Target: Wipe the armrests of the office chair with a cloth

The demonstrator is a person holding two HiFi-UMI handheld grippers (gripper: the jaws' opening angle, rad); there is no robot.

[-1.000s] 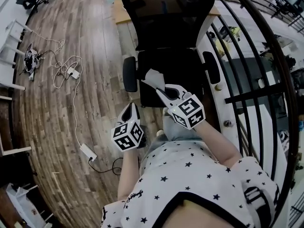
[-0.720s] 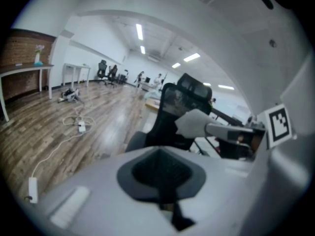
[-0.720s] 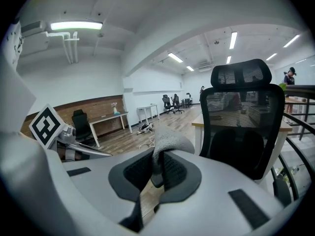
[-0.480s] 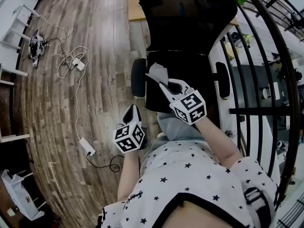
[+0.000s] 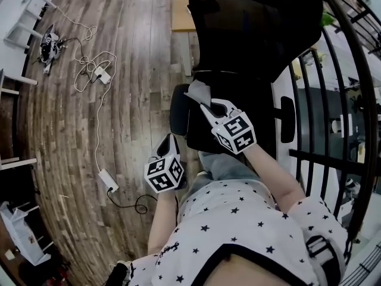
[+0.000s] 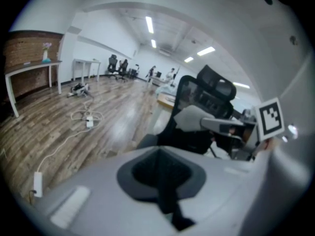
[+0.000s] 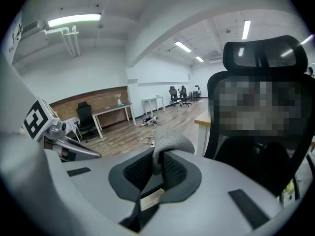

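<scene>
Fingers (image 7: 135,173) of the right gripper (image 5: 205,104) clench a grey cloth (image 5: 195,91) just above the office chair (image 5: 256,22), near its armrest (image 5: 178,109) at the picture's left; whether cloth and armrest touch cannot be told. The left gripper (image 5: 168,139) hangs lower over the wood floor (image 5: 128,52), its jaws pressed together and empty. No readable words show, only square markers. The chair's base is hidden. Cables (image 5: 95,70) lie on the floor and railing bars (image 5: 309,82) cross the other armrest (image 5: 287,119).

The office chair (image 5: 250,34) stands at twelve o'clock, the cloth (image 5: 197,92) beside its left-hand armrest (image 5: 178,111). Cables (image 5: 99,74) lie on the floor (image 5: 128,34) at ten o'clock, a railing (image 5: 333,161) at three.
</scene>
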